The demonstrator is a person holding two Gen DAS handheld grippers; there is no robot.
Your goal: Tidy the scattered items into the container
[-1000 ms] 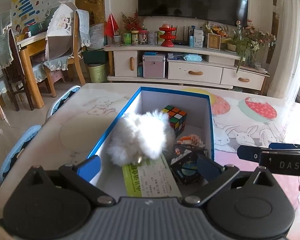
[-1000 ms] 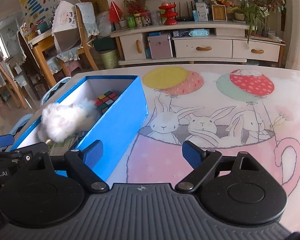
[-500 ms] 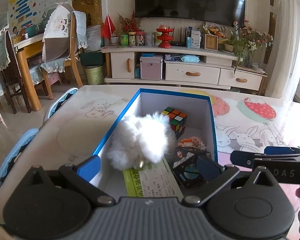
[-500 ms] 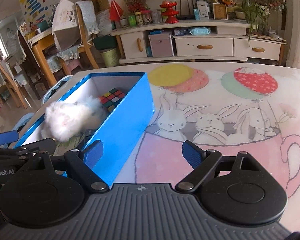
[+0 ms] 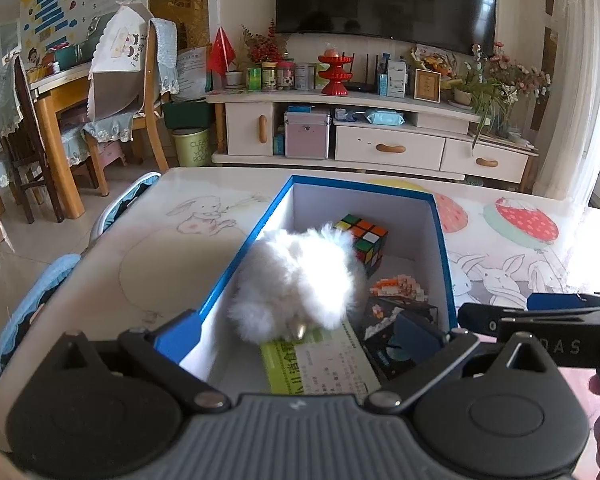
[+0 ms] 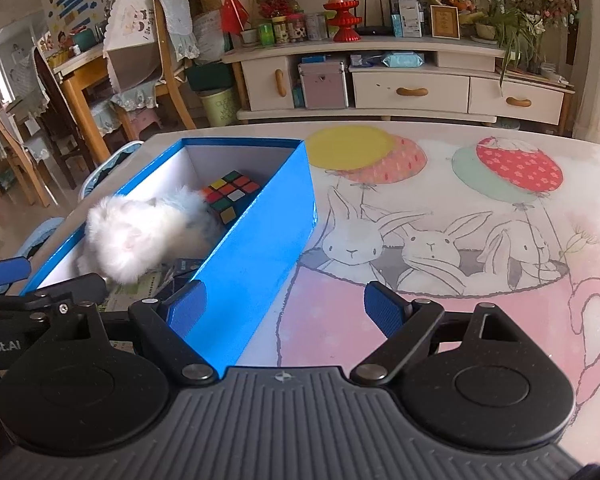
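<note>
Left gripper [image 5: 298, 340] hangs wide open, empty, over the near end of the blue box [image 5: 440, 236]. Right gripper [image 6: 286, 306] is spread open too, empty, beside the box's right wall. Inside: fluffy white toy [image 5: 300, 284], puzzle cube [image 5: 364, 240], green leaflet [image 5: 320, 364].

Black tool [image 6: 284, 308] — blue fingertips [image 6: 382, 314], silver pivot screws

The table [image 6: 440, 184] carries a cloth printed with rabbits, balloons and a pink cup. A blue box [image 6: 256, 248] sits directly on it, ahead and left of the right gripper [image 6: 286, 308], straight ahead of the left gripper [image 5: 296, 340].
</note>
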